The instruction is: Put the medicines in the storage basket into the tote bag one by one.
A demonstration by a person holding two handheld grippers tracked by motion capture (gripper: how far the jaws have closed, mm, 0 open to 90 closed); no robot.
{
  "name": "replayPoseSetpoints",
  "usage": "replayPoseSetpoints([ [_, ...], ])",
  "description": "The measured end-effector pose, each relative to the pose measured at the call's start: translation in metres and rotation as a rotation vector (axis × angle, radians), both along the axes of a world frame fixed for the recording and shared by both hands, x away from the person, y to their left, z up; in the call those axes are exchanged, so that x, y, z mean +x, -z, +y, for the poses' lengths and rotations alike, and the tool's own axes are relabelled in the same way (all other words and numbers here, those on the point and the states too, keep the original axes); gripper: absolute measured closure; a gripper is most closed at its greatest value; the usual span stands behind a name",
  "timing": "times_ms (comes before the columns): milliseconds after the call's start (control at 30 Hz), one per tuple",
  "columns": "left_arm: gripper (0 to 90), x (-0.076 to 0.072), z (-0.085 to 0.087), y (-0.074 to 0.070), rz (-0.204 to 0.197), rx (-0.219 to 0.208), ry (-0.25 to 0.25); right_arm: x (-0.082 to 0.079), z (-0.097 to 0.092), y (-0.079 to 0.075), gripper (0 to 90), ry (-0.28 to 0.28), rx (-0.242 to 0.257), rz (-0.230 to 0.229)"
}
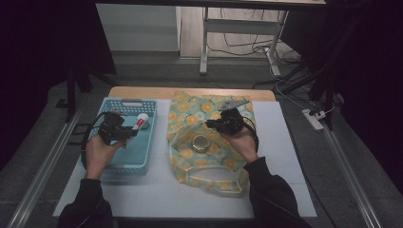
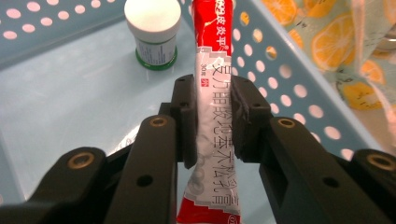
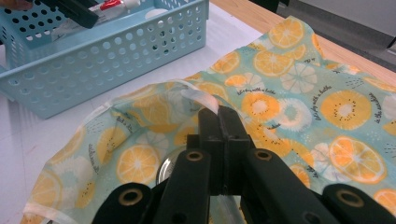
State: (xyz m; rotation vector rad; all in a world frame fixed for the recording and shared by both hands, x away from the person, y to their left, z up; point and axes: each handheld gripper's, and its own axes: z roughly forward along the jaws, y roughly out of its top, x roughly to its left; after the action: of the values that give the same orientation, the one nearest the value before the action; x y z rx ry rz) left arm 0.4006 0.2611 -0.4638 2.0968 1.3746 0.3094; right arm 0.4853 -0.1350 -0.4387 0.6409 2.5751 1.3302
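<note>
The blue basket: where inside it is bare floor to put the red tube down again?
Inside the blue basket, the floor is bare from its near wall up to the white-capped jar at the far end. The red tube hangs clamped in the left hand-held gripper above it. The jar's end is crowded.

The left gripper [image 1: 124, 131] sits in the person's left hand [image 1: 99, 152], its black jaws pointing away from the person and toward the right of the high view, closed on a red-and-white tube [image 2: 215, 107] that stands between the pads. The right gripper [image 1: 215, 124] is held by the right hand [image 1: 242, 141], aimed to the left of the high view, jaws pressed together on the rim of a citrus-print cloth bag [image 3: 196, 95]. Both dark-sleeved forearms enter from the bottom edge.
</note>
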Motion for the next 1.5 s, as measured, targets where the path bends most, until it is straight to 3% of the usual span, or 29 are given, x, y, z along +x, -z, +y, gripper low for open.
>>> replayPoseSetpoints([
  [300, 72.8, -0.005, -0.009, -0.015, -0.023, -0.041, 0.028, -0.001, 0.000, -0.002, 90.0, -0.002, 0.003, -0.009],
  [767, 72.8, -0.013, -0.035, -0.035, -0.054, -0.066, 0.107, -0.001, 0.000, -0.003, 90.0, 0.001, 0.004, -0.011],
  [967, 72.9, -0.015, -0.050, -0.039, -0.041, -0.091, 0.148, -0.001, 0.000, -0.003, 90.0, 0.002, 0.006, -0.012],
  [1500, 72.9, -0.015, -0.097, -0.034, 0.007, -0.089, 0.290, -0.001, -0.001, -0.004, 90.0, 0.002, 0.009, -0.014],
])
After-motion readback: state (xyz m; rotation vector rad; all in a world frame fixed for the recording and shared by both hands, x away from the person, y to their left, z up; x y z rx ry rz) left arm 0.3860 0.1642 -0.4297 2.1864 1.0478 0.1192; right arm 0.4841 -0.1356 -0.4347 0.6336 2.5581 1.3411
